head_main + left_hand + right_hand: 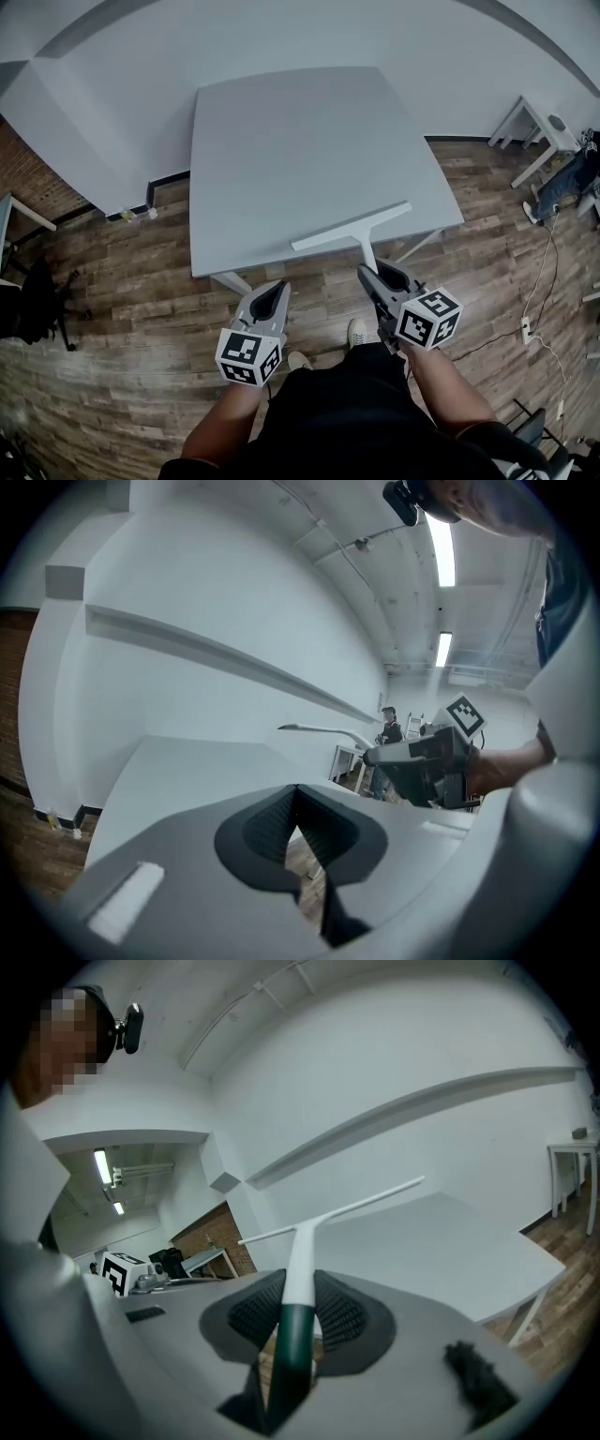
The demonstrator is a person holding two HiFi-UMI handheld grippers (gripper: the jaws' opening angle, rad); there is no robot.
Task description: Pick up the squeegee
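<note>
Head view, items as I read them from my station.

Item 1, squeegee (352, 228): T-shaped. It has a long thin white blade bar and a white neck running down from the bar's middle, with a dark green grip at the tail end. It is held out over the near right edge of the bench (300, 141), with the bar slanting up to the right. In the left gripper view it stands clear above the benchtop.

Item 2, right claw (372, 272): closed on the squeegee's handle. The ribbed pads press on either side just where white meets green, and the green end runs back between the jaws.

Item 3, left claw (277, 289): jaws together at the tips, nothing between them. I see it beside the right claw, short of the bench edge, over the wood floor (112, 281).

Item 4, bench: pale grey square top on white legs, set near a white wall.
</note>
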